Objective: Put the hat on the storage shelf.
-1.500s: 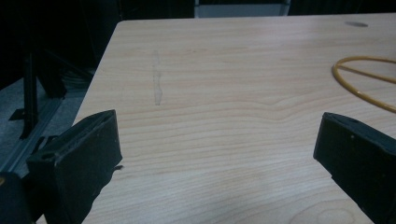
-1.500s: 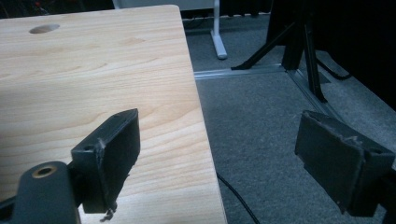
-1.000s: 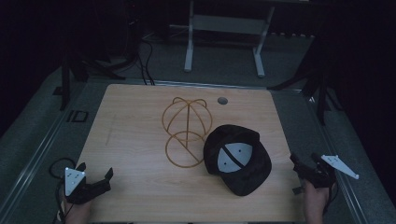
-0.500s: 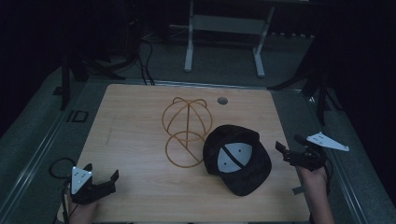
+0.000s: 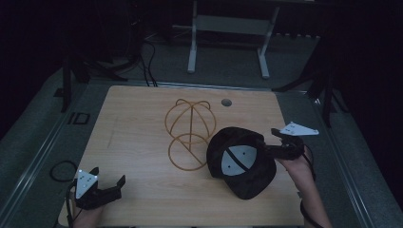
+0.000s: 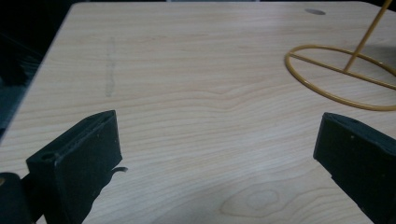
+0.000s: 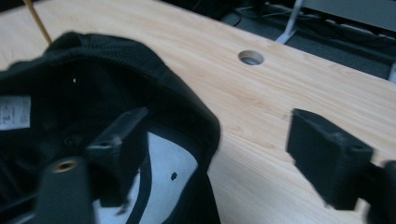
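Cap [image 5: 247,164] black, upside down, white lining showing, beside wire stand [image 5: 190,133].

- No text can be read in the pictures.
- Black cap [image 7: 107,93]: a small white label [image 7: 14,112] sewn inside, at the left edge of the right gripper view; the print on it is dark marks, too blurred to read.
- Floor left of the tabletop [image 5: 142,118], high view: a boxed white marking [image 5: 78,118], looks like "ID", too small to be sure.
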Demonstrator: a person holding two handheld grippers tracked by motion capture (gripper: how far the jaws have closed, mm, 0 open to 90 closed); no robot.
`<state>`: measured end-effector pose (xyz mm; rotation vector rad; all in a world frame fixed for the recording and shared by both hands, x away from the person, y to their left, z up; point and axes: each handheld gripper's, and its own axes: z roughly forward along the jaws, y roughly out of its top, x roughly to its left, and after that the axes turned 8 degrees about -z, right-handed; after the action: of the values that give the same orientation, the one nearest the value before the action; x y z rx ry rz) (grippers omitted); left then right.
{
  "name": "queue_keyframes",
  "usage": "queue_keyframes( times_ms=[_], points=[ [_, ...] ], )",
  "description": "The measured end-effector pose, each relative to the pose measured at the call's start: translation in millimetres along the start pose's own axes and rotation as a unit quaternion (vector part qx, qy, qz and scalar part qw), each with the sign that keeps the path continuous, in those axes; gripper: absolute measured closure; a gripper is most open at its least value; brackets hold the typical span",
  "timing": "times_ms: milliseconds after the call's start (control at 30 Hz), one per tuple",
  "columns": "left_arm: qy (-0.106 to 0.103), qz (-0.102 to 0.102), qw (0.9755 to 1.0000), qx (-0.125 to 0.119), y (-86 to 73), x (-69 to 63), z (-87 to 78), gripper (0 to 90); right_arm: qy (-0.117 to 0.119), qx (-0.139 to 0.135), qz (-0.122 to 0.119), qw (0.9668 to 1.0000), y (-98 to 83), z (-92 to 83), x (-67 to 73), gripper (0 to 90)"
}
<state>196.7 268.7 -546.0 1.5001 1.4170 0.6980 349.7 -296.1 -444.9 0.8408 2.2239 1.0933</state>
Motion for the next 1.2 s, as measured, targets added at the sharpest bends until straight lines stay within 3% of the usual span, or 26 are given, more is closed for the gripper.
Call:
queue_keyframes(
  times_ms=[67, 233, 600, 733, 800, 967, 1067, 1200],
  points=[
    [-0.002, 0.003, 1.0, 0.002, 0.0, -0.8, 0.2, 1.3, -0.006, 0.012, -0.017, 0.9998, 3.3, 8.4, 2.0, 30.8],
    [-0.014, 0.011, 0.9998, 0.012, -1.1, -2.9, 1.4, 2.7, 0.005, 0.039, -0.034, 0.9986, 8.8, 30.5, 5.0, 39.8],
    [-0.025, 0.016, 0.9994, 0.016, -1.5, -6.7, 0.9, 2.9, -0.003, 0.079, -0.063, 0.9949, 15.2, 52.0, 10.9, 58.7],
    [-0.03, 0.013, 0.9993, 0.016, -1.7, -7.6, 1.3, 3.1, -0.011, 0.084, -0.077, 0.9934, 14.6, 54.4, 11.9, 76.2],
    [-0.029, 0.012, 0.9994, 0.015, -1.7, -7.7, 1.1, 4.5, -0.008, 0.082, -0.073, 0.9939, 15.2, 53.0, 9.8, 84.8],
    [-0.027, 0.009, 0.9995, 0.014, -1.6, -8.0, 0.9, 4.6, 0.007, 0.08, -0.095, 0.9923, 15.6, 50.8, 10.9, 87.4],
    [-0.03, 0.01, 0.9994, 0.017, -1.8, -8.9, 1.3, 4.6, 0.023, 0.071, -0.082, 0.9939, 15.6, 48.6, 8.8, 87.7],
    [-0.033, 0.012, 0.9992, 0.02, -2.1, -10.5, 1.5, 5.0, 0.027, 0.064, -0.073, 0.9949, 15.0, 44.1, 9.7, 87.8]
  ],
)
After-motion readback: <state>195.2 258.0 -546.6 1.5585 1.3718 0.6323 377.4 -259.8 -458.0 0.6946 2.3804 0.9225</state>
